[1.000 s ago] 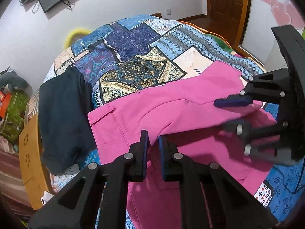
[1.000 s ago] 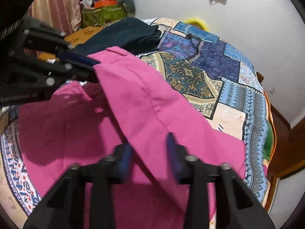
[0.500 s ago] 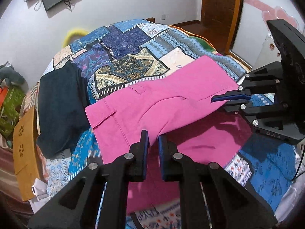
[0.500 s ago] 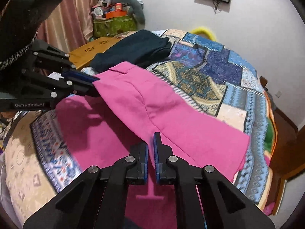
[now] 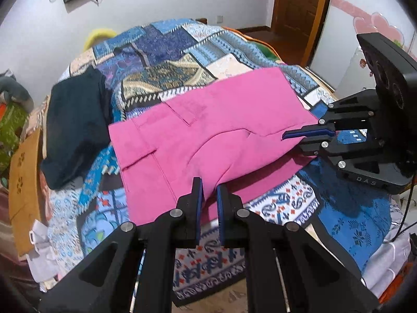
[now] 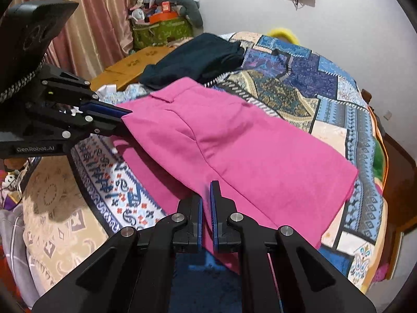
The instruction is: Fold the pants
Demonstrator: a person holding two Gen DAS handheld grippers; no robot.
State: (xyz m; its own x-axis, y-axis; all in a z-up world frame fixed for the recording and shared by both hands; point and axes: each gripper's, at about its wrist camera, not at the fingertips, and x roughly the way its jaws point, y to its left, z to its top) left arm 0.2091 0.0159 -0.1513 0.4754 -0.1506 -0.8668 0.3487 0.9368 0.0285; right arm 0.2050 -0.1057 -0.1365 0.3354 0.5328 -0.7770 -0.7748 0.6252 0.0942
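We see bright pink cotton pants (image 5: 208, 135) doubled over on the patchwork-quilted bed (image 5: 169, 60) | left claw (image 5: 208, 195) clamped on the pants' near edge | right claw (image 6: 206, 206) clamped on the other edge

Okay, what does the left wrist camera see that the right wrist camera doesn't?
Only the left wrist view shows the wooden door and the pink wall decoration. Only the right wrist view shows the striped curtain and the green bag. Both show the pink pants, each hand-held gripper, left and right, the dark garment and the patchwork bedspread.
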